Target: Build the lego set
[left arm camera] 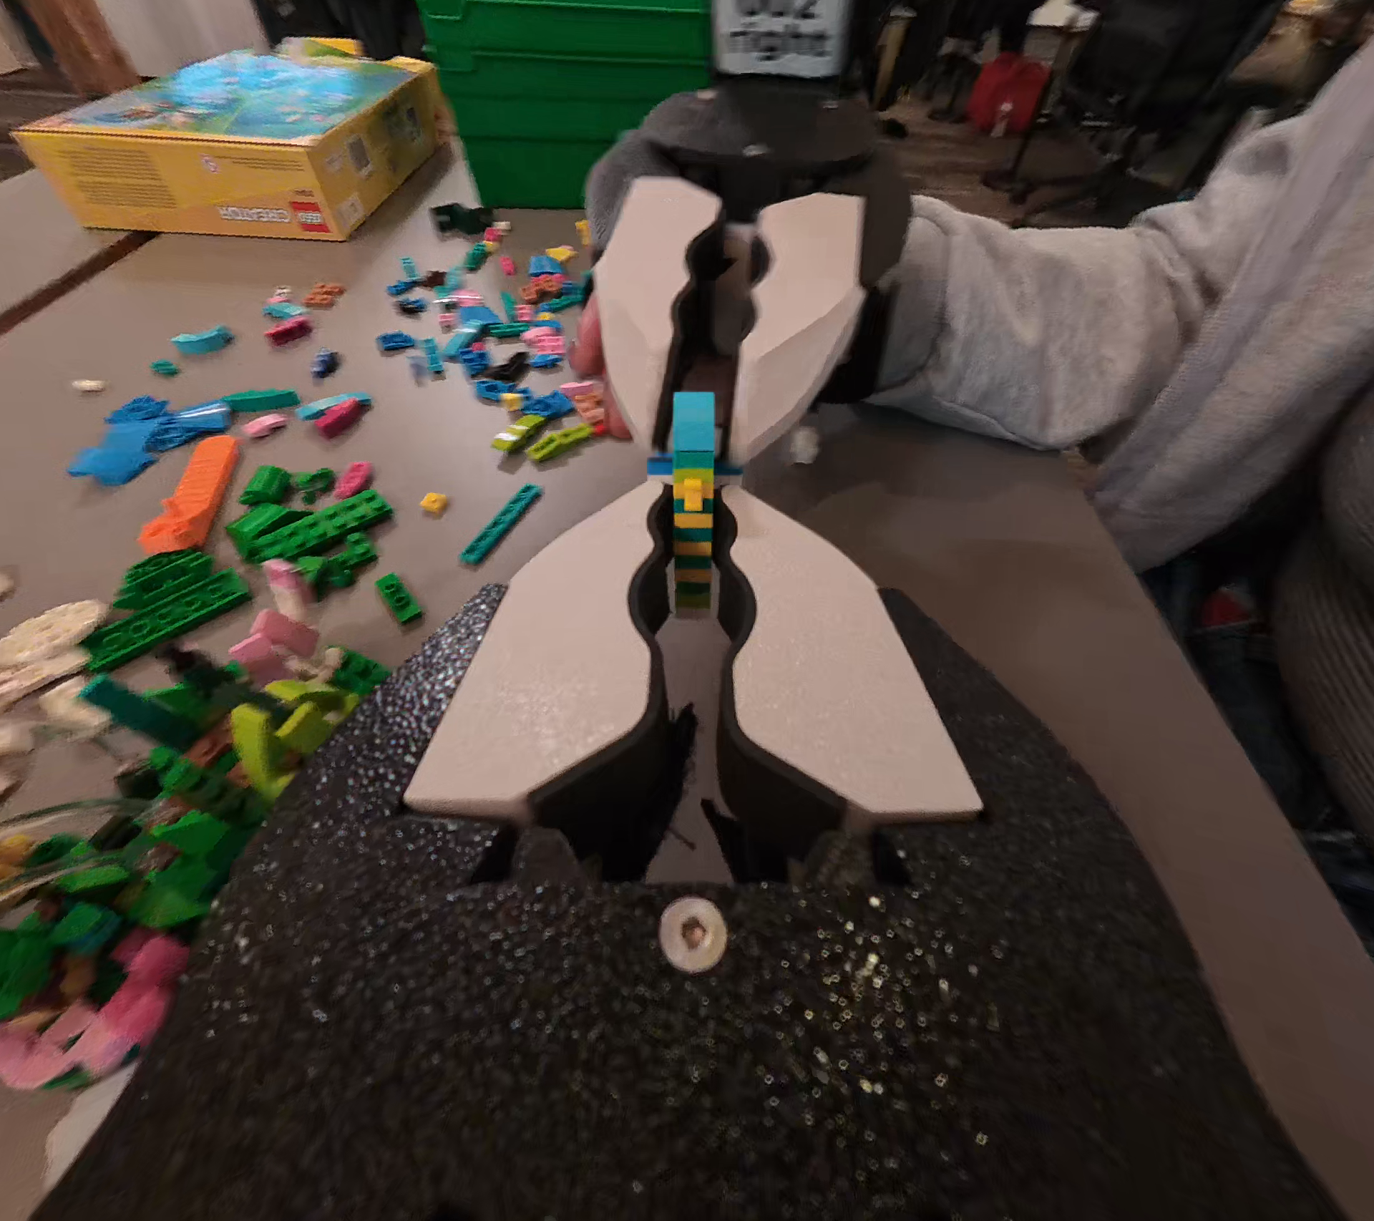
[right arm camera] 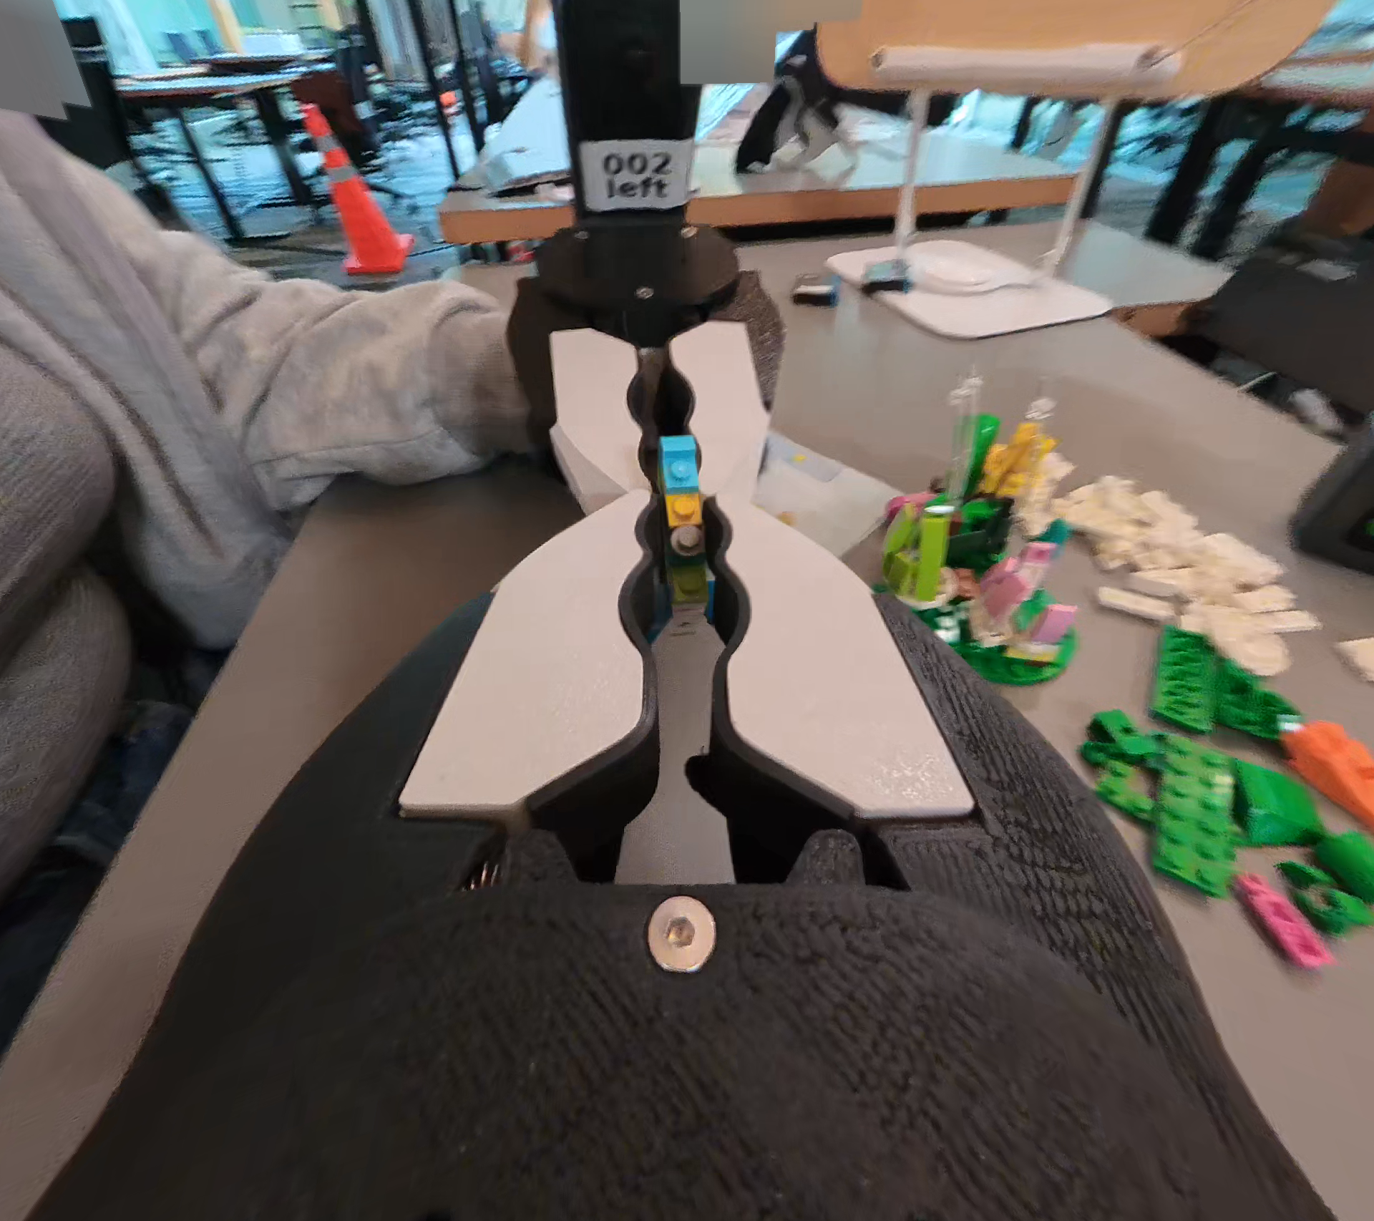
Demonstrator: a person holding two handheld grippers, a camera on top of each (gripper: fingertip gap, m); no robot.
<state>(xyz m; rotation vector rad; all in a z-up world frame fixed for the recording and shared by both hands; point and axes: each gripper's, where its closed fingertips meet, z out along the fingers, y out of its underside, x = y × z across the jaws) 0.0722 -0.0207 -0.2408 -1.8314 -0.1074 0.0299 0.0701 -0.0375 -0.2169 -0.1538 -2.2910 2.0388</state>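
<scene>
A small lego assembly, a stack of green and yellow plates with a light blue brick at its far end, is held in the air between both grippers, which meet tip to tip. In the left wrist view my left gripper is shut on the striped stack, and the right gripper comes from the far side onto the blue end. In the right wrist view my right gripper is shut on the assembly, studs facing the camera, with the left gripper opposite.
Loose coloured bricks, green plates and an orange piece lie on the grey table. A yellow lego box and green bins stand behind. A partly built flower model and white pieces lie to the right. Both grippers' tips are close together, under 4 cm apart.
</scene>
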